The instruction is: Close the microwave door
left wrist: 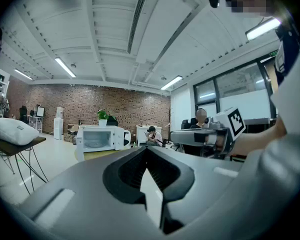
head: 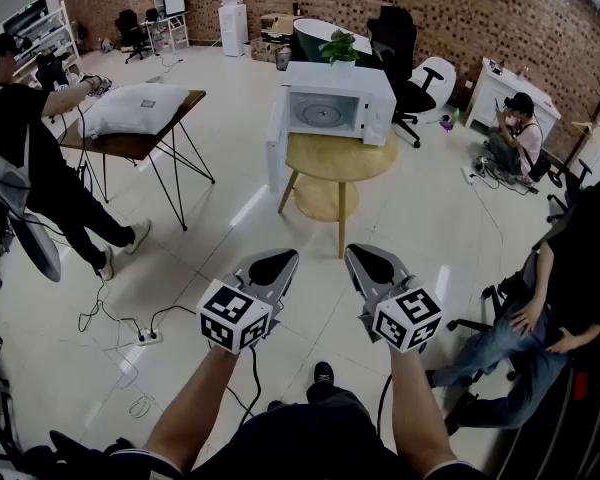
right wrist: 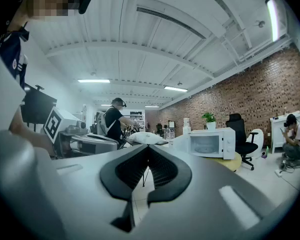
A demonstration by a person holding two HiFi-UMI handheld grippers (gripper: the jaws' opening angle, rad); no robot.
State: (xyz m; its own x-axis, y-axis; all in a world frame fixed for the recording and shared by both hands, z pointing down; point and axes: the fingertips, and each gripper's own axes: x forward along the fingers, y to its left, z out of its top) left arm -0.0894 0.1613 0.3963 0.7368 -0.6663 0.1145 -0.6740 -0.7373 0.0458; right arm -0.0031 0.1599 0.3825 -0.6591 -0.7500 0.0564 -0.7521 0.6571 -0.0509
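Well back from the microwave [head: 352, 96], you hold both tools side by side above the glossy pale floor [head: 230, 218], touching nothing. Your left gripper [head: 278, 260] has its grey jaws pressed together at the tips with nothing between them. Your right gripper [head: 364, 258] matches it, tips meeting, its ribbed black pads enclosing only a diamond-shaped hollow. Each gripper carries a white cube printed with black square markers.

The microwave, a white boxy unit, sits on a round wooden table [head: 352, 163] with slim legs, straight ahead of the grippers and well apart from them. Its door [head: 275, 156] stands swung wide at the microwave's left side in the head view, hanging past the table's edge. The cavity is exposed, with a round glass plate [head: 323, 114] on its bottom. A leafy green plant [head: 339, 46] shows above the microwave's top edge. Farther left of the microwave, a white pillow [head: 135, 108] lies on a dark wooden table [head: 130, 146] with thin metal legs.
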